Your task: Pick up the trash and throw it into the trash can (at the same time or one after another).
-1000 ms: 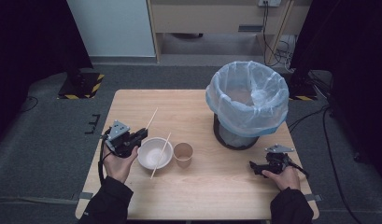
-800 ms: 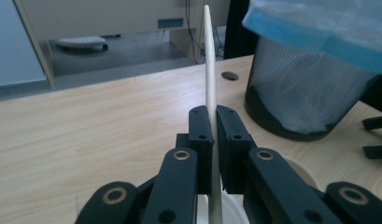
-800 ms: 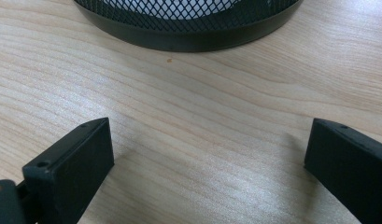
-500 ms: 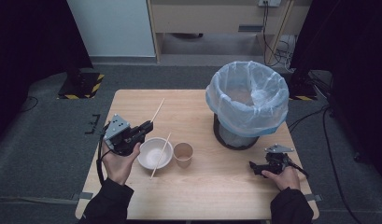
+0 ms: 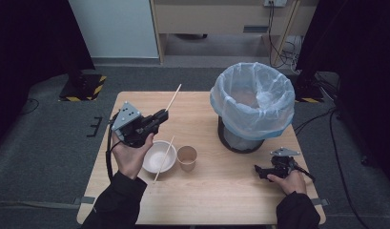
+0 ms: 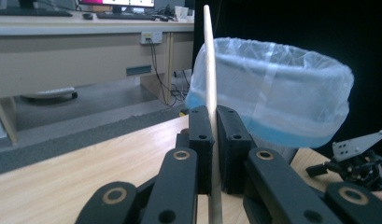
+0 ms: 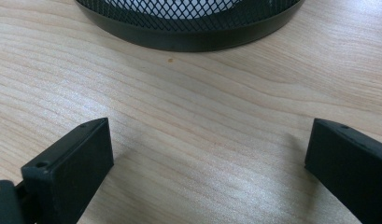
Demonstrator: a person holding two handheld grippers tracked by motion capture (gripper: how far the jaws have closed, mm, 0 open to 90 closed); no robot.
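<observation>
My left gripper point(image 5: 160, 115) is held up above the table's left side, shut on a thin wooden chopstick point(image 5: 174, 97) that sticks out up and to the right. In the left gripper view the chopstick point(image 6: 208, 70) stands upright, clamped between the two black pads of the left gripper point(image 6: 214, 119), and the lined bin point(image 6: 272, 93) lies beyond. A second chopstick point(image 5: 164, 152) leans across a white bowl point(image 5: 152, 161) just below that hand. My right gripper point(image 5: 260, 171) rests on the table at the right, open, with bare wood between the jaws of the right gripper point(image 7: 207, 163).
A brown paper cup point(image 5: 187, 158) stands right of the bowl. A black mesh bin point(image 5: 252, 98) with a blue bag stands at the far right, and its base point(image 7: 188, 28) is just ahead of my right gripper. The wooden table point(image 5: 221, 195) has grey floor around it.
My left gripper has risen from beside the bowl and shifted a little toward the far side, carrying the chopstick. The right hand has stayed still.
</observation>
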